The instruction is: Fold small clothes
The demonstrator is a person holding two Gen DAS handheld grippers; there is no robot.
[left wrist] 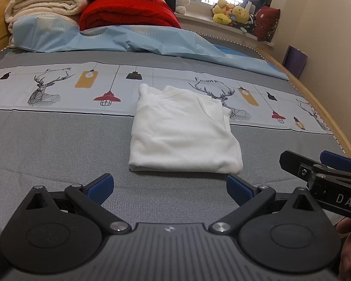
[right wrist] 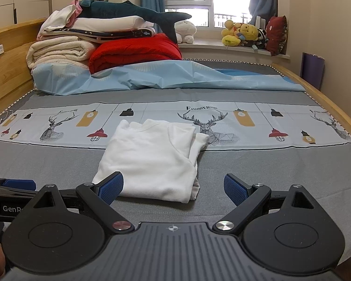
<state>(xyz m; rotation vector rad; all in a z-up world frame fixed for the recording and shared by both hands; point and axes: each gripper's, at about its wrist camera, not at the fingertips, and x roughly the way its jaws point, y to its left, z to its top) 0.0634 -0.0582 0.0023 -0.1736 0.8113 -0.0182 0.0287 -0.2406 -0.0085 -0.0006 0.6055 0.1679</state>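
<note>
A folded white garment (left wrist: 184, 133) is lying at the centre of the frame on the grey bedsheet (left wrist: 58, 140). The left gripper (left wrist: 169, 188) and the right gripper (right wrist: 173, 186) are both hovering just short of it, jaws spread apart and holding nothing.

Garment (left wrist: 184, 135): I see plain white.
Bed sheet (left wrist: 58, 145): grey, with a pale band of deer and lamps.
Quilt (left wrist: 128, 14): red.
Tongs pads (left wrist: 100, 188): blue.
</note>
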